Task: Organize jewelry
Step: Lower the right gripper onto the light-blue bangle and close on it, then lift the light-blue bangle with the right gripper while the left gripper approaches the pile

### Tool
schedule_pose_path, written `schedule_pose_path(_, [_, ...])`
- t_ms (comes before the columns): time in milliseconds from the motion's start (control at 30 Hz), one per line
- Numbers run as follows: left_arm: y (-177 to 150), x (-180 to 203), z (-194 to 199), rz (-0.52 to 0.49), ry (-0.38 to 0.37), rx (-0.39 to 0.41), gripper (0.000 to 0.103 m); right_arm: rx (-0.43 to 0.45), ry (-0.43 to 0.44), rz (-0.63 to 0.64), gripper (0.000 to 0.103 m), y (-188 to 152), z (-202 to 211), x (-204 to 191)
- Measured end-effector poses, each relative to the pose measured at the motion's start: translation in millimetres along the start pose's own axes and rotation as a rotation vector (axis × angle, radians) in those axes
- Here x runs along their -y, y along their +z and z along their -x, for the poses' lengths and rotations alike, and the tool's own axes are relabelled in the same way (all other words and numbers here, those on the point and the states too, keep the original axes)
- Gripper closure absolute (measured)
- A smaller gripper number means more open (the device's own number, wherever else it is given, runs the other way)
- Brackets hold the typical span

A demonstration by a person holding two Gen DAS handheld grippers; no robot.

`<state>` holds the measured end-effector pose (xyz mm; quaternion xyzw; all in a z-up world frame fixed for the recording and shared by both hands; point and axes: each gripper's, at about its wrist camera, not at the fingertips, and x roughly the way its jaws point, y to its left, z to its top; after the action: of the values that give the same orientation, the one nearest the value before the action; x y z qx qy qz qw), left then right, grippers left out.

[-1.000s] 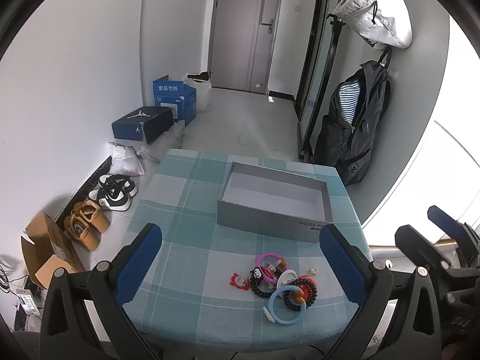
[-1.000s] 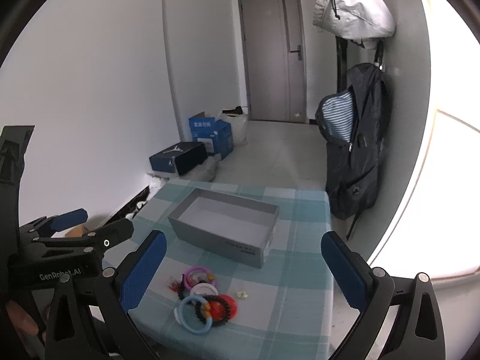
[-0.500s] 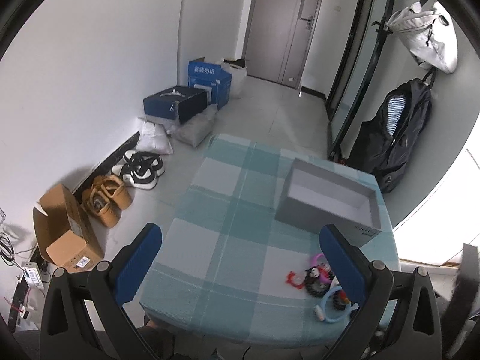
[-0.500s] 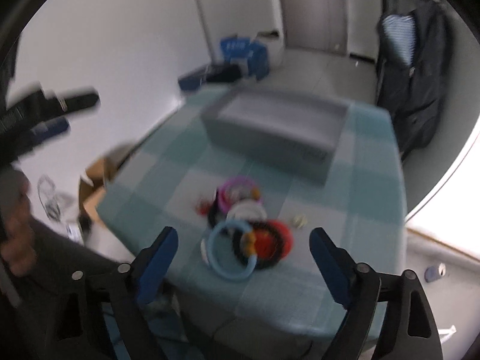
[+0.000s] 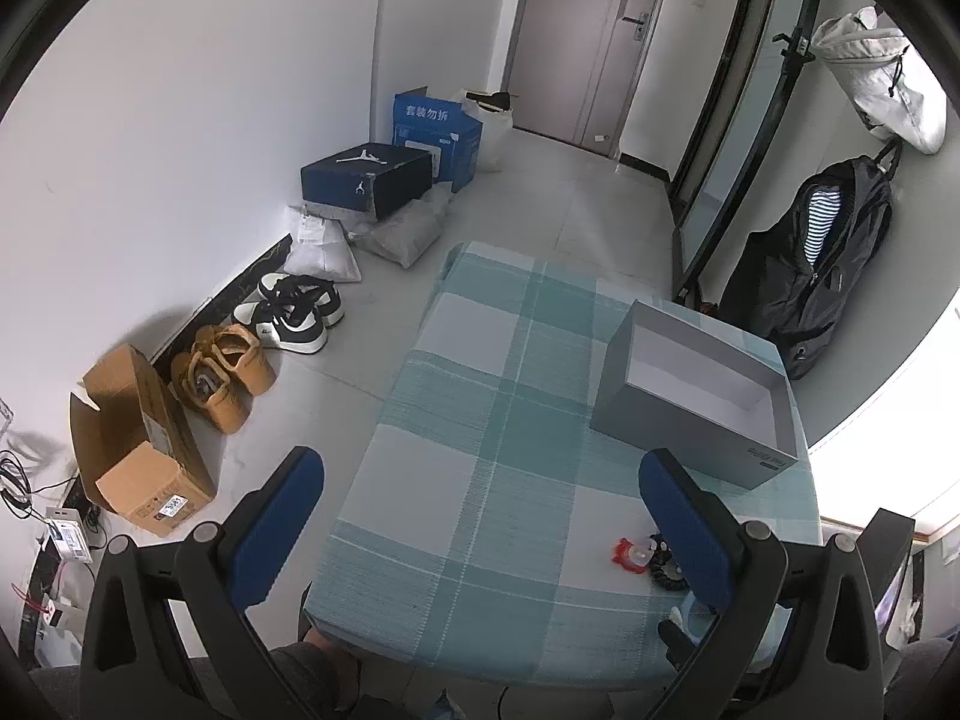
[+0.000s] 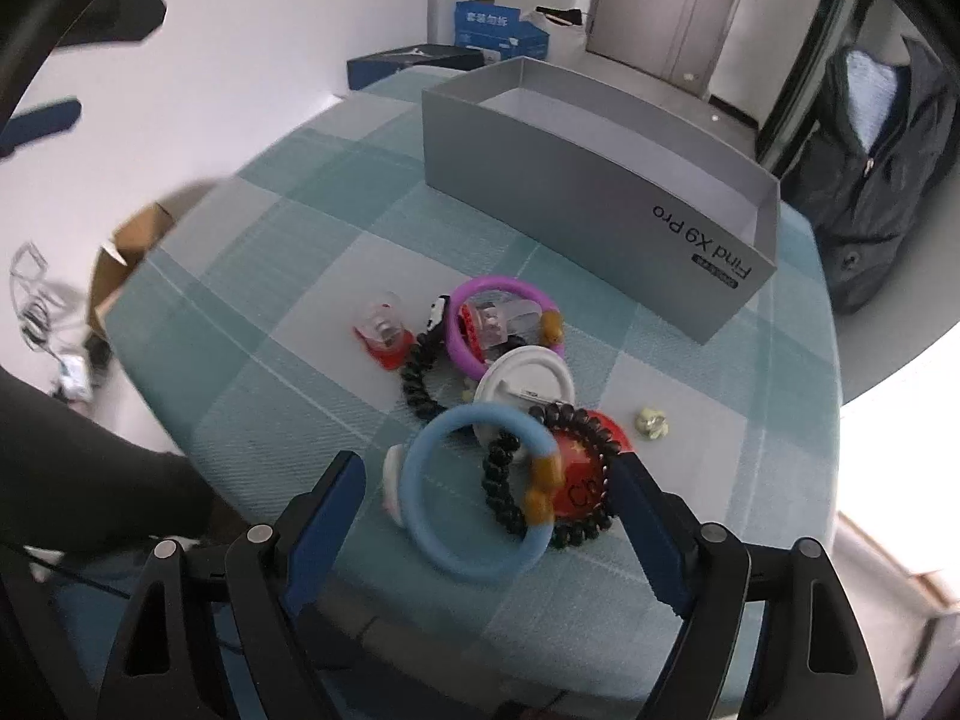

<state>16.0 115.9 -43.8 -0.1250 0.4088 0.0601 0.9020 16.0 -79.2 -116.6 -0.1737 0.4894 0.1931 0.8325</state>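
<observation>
**A:** What's the tablecloth made of? A woven, ribbed texture can be seen, matt, in teal and white checks.

**B:** Cloth, for sure. The grey box looks like smooth matt cardboard, with printed lettering on one side. The blue ring and purple ring look like soft matt rubber or silicone. The black bead bracelet is glossy. The gripper pads are seen as matt blue on black plastic.
</observation>
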Motion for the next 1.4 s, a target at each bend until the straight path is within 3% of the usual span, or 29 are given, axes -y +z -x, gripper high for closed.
schedule_pose_path(167, [1.0,-4.3,-0.9,0.01,-0.004,-0.01,0.001,0.01,-0.057,0.027,0.032,2.3,-1.7,-2.1])
schedule_pose_path(233, [1.4,-3.9,-2.5,0.01,-0.002,-0.014,0.001,0.015,-0.06,0.024,0.046,5.4,-3.0,-2.7])
schedule_pose_path(467, [0.4,-1.0,-2.8,-0.007,0.008,-0.012,0.001,0.009,-0.018,-0.038,0.046,8.3,-2.5,7.0])
schedule_pose_path(800, [-7.0,9.0,-15.8,-0.038,-0.024,-0.063,0.001,0.145,0.064,-0.17,0.046,17.9,39.7,41.3])
schedule_pose_path(1067, [-31.1,65.5,-45.4,-0.248,-0.072,-0.205,0.001,0.223,0.061,-0.364,0.046,13.8,74.2,102.2])
schedule_pose_path(1200, [-44.7,93.6,-39.1,-0.355,-0.106,-0.209,0.001,0.245,0.044,-0.429,0.046,6.9,87.6,129.6])
schedule_pose_path(1400, [-68.5,121.1,-26.4,-0.442,-0.254,-0.261,0.001,0.223,0.017,-0.443,0.046,-8.6,92.6,150.3])
